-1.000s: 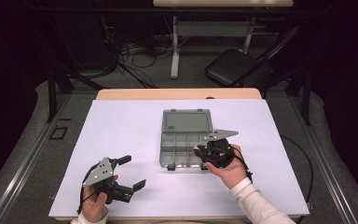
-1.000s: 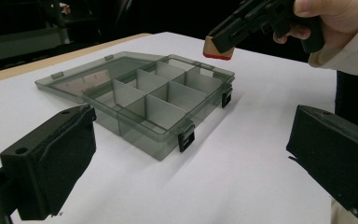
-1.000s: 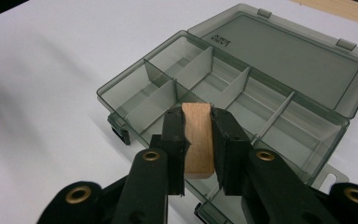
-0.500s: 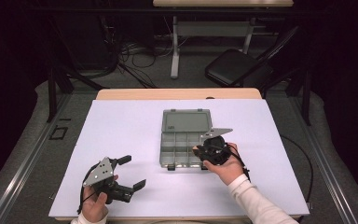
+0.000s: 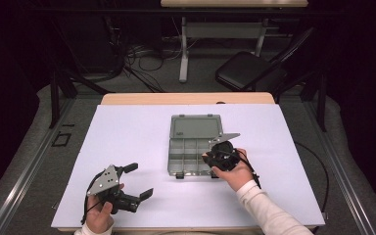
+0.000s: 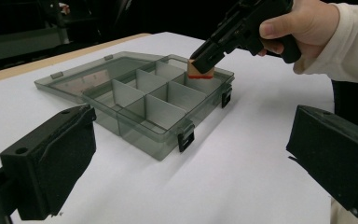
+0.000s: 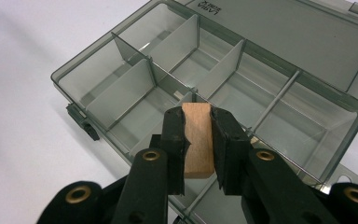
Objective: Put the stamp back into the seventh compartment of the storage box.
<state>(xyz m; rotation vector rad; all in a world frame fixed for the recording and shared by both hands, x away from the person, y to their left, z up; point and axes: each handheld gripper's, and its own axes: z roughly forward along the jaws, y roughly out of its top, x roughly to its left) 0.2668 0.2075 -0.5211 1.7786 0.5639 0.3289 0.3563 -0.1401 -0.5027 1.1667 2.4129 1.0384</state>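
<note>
A grey see-through compartment box (image 5: pixel 191 172) lies open on the white table, its lid (image 5: pixel 196 126) folded flat to the far side. My right gripper (image 5: pixel 209 157) hangs over the box's near right corner, shut on a small wooden block (image 7: pixel 198 149). The block (image 6: pixel 200 70) has a red edge along its bottom and sits just above a compartment by the box's right wall. In the right gripper view the two black pads (image 7: pixel 175 135) press on the block's sides. My left gripper (image 5: pixel 139 180) rests at the front left of the table, open, with nothing between its jaws.
The box (image 7: pixel 74 88) has several compartments split by thin dividers, and those in view hold nothing. Black latches (image 6: pixel 185 137) stick out of its front wall. White table (image 5: pixel 127 132) surface spreads around the box. A chair (image 5: pixel 249 71) and cables lie on the floor beyond.
My right gripper has moved a little left and down over the box with the block still in it. The left gripper has stayed put.
</note>
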